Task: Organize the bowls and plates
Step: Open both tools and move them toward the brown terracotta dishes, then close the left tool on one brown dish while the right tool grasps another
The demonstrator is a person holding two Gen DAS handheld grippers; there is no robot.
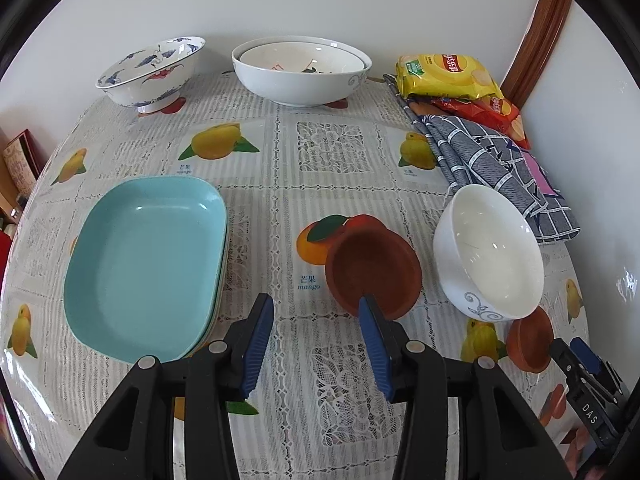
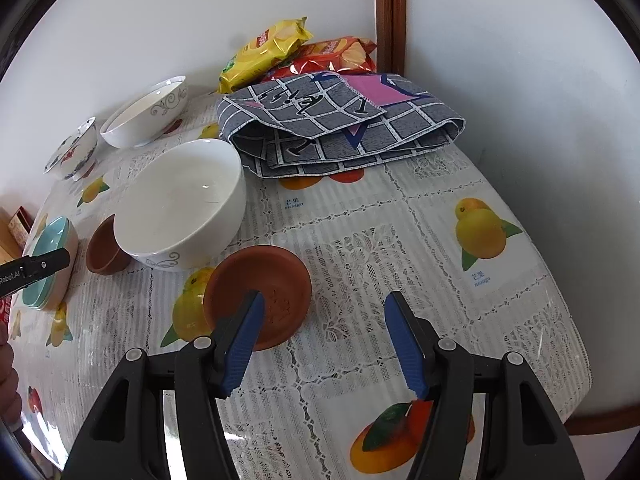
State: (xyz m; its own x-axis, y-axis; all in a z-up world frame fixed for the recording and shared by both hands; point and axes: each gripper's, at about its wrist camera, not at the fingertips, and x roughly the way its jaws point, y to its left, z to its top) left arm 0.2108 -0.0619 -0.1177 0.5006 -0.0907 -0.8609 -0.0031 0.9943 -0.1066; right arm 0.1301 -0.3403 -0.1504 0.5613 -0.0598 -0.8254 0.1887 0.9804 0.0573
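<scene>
My left gripper (image 1: 316, 320) is open and empty above the table, its right finger in front of a brown clay bowl (image 1: 374, 266). A stack of teal rectangular plates (image 1: 146, 256) lies to its left. A white bowl (image 1: 488, 252) stands to the right, a second brown dish (image 1: 528, 340) beyond it. My right gripper (image 2: 322, 320) is open and empty, its left finger over the near edge of that brown dish (image 2: 258, 296). The white bowl (image 2: 182, 204) and the brown clay bowl (image 2: 104, 248) sit behind it.
At the back stand a blue-patterned bowl (image 1: 154, 74) and a large white bowl with another nested inside (image 1: 302, 70). Snack bags (image 1: 448, 76) and a folded grey checked cloth (image 2: 340, 128) lie at the right by the wall. The table edge (image 2: 576, 360) curves near right.
</scene>
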